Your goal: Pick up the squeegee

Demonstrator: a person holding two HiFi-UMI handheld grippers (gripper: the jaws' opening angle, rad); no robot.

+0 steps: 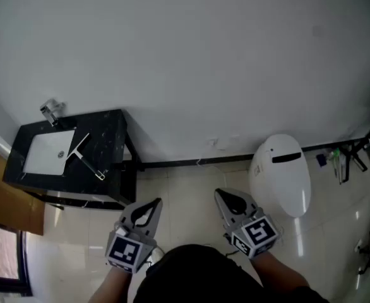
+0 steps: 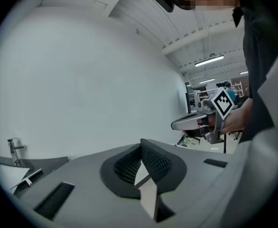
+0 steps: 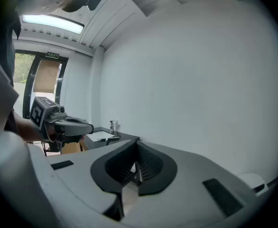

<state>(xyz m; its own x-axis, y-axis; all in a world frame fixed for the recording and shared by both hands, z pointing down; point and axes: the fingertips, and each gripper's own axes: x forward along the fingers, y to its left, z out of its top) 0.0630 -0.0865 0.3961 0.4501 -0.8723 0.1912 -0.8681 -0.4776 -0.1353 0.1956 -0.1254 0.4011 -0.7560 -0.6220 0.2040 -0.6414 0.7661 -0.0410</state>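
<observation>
The squeegee (image 1: pixel 84 153), with a thin metal handle and a pale blade, lies flat across the right rim of the white basin (image 1: pixel 46 151) in a black vanity (image 1: pixel 112 134) at the left of the head view. A chrome tap (image 1: pixel 51 111) stands behind the basin. Both grippers hover low in front of me, well short of the vanity. My left gripper (image 1: pixel 155 202) (image 2: pixel 140 148) is shut with nothing between its pads. My right gripper (image 1: pixel 220 194) (image 3: pixel 136 151) is likewise shut and empty. Each points roughly level toward the white wall.
A white toilet (image 1: pixel 283 172) stands against the wall on the right. Cleaning tools (image 1: pixel 340 163) lean at the far right. A brown wooden panel (image 1: pixel 8 201) and a window sit left of the vanity. Tiled floor lies between me and the vanity.
</observation>
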